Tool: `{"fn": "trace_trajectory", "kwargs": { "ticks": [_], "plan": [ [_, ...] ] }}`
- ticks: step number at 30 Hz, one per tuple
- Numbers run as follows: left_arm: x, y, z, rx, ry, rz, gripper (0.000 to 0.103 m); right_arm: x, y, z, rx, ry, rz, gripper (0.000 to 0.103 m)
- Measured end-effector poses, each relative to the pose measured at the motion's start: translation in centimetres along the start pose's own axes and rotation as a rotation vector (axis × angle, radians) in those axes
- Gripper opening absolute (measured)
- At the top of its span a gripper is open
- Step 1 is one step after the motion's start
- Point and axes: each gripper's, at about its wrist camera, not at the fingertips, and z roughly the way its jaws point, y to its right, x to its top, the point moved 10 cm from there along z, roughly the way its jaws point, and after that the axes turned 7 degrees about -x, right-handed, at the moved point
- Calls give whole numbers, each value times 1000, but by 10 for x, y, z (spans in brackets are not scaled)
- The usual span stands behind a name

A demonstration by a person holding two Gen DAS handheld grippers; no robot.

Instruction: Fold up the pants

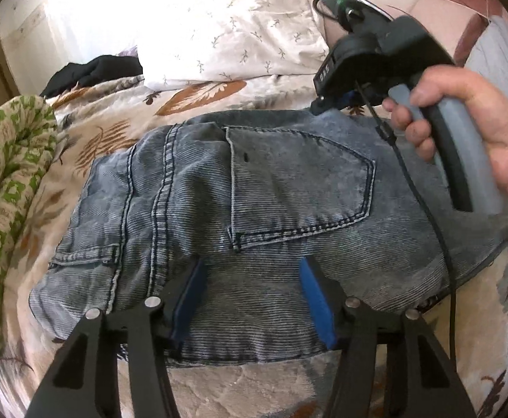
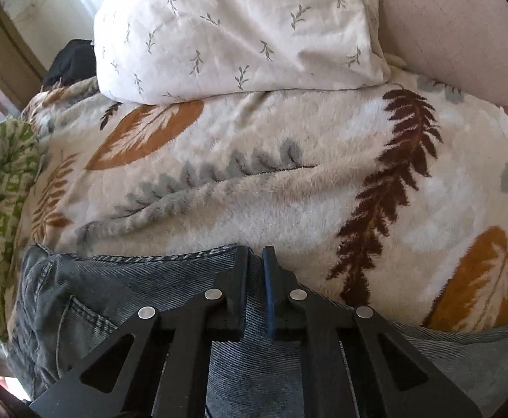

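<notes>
Grey-blue jeans (image 1: 289, 181) lie folded on a bed, seat side up, with a back pocket (image 1: 299, 188) showing. My left gripper (image 1: 252, 263) stands open at their near edge, its blue pads (image 1: 318, 299) on either side of flat denim. A hand (image 1: 463, 122) holds the right tool's black housing (image 1: 386, 52) at the jeans' far right edge; its fingertips are hidden in that view. In the right wrist view my right gripper (image 2: 255, 254) is shut on the far hem of the jeans (image 2: 132, 278), with denim in the narrow slit between its fingers.
A fleece blanket (image 2: 289, 174) printed with leaves covers the bed. A white sprigged pillow (image 1: 226, 35) lies beyond the jeans, with a pinkish headboard (image 2: 445, 28) behind it. A green patterned cloth (image 1: 6, 181) is bunched at the left and a black garment (image 1: 93, 69) lies far left.
</notes>
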Motion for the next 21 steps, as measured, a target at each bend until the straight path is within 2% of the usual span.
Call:
{"fn": "trace_trajectory", "kwargs": {
  "ticks": [2,3,4,8,10,13,15,19,21],
  "plan": [
    [1,-1,0,-6,1,-6,60,0,-2,-4,29,-2,17,13],
    [1,-2,-1,-11,3,-12,60,-1,1,-9,51,-9,33,23],
    [1,-2,-1,-15,6,-16,60,-2,5,-17,69,-2,49,27],
    [4,-3,-3,-7,25,-16,63,-8,24,-59,110,80,68,28],
    [6,-4,-6,1,43,-18,65,-18,47,-86,115,121,95,28],
    [12,-5,-12,20,96,-10,72,-39,88,-122,113,170,155,36],
    [17,-4,-16,30,132,2,76,-57,123,-147,114,206,229,44],
    [22,9,-23,40,208,68,86,-98,193,-188,102,273,385,46],
    [19,17,-23,59,218,111,89,-127,233,-207,111,305,496,49]
  ]
}}
